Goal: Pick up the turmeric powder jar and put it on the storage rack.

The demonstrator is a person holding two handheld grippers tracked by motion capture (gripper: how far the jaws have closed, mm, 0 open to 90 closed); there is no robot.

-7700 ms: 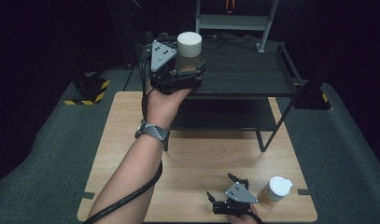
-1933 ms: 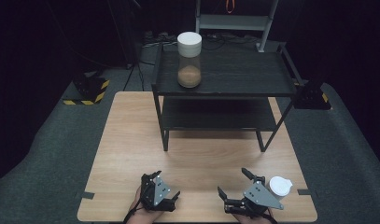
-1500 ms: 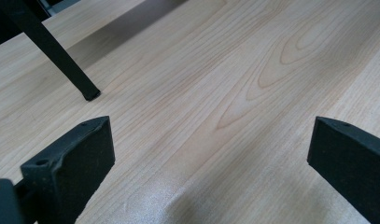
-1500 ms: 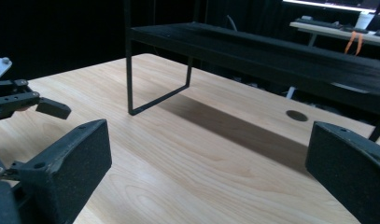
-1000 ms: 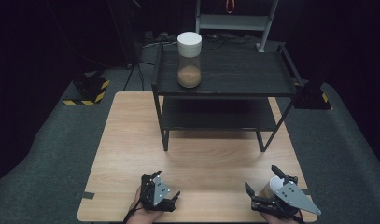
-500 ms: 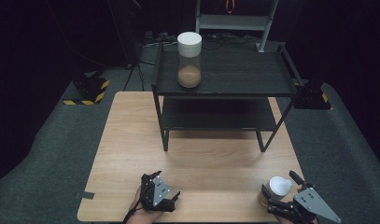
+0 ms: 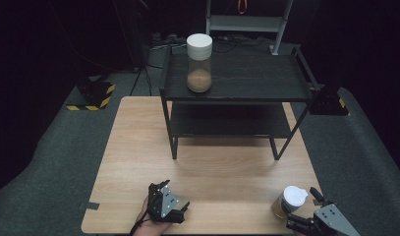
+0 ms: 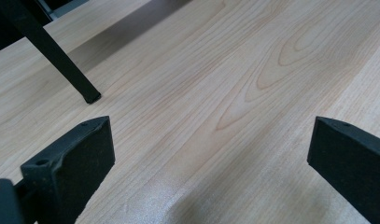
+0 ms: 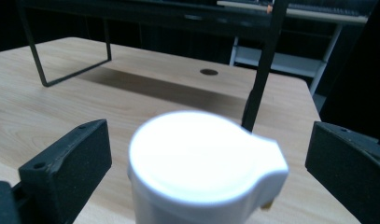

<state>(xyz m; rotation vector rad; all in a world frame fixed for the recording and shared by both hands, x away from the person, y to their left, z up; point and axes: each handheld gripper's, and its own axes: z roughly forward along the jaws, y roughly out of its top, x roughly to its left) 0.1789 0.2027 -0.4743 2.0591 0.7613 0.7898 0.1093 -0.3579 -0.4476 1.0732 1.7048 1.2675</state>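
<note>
A small brown jar with a white flip lid [image 7: 289,200] [image 9: 204,163] stands upright near the table's front right corner. My right gripper [image 7: 305,209] [image 9: 206,161] is open just behind it, its jaws wide on either side of the lid and not touching it. My left gripper [image 7: 174,196] [image 8: 211,154] rests open low over the bare wood at the front left, with nothing between its jaws. A tall clear jar with a white cap and brown powder [image 7: 199,62] stands on the top of the black shelf [image 7: 266,78].
The black two-tier shelf stands on the far half of the wooden table [image 7: 138,147]; one of its legs [image 8: 57,56] is close ahead of my left gripper. Another leg [image 9: 262,70] rises just beyond the small jar. Dark floor surrounds the table.
My right gripper has drawn back toward the table's front right corner, and the small jar now stands more exposed ahead of its jaws. The left gripper has stayed still.
</note>
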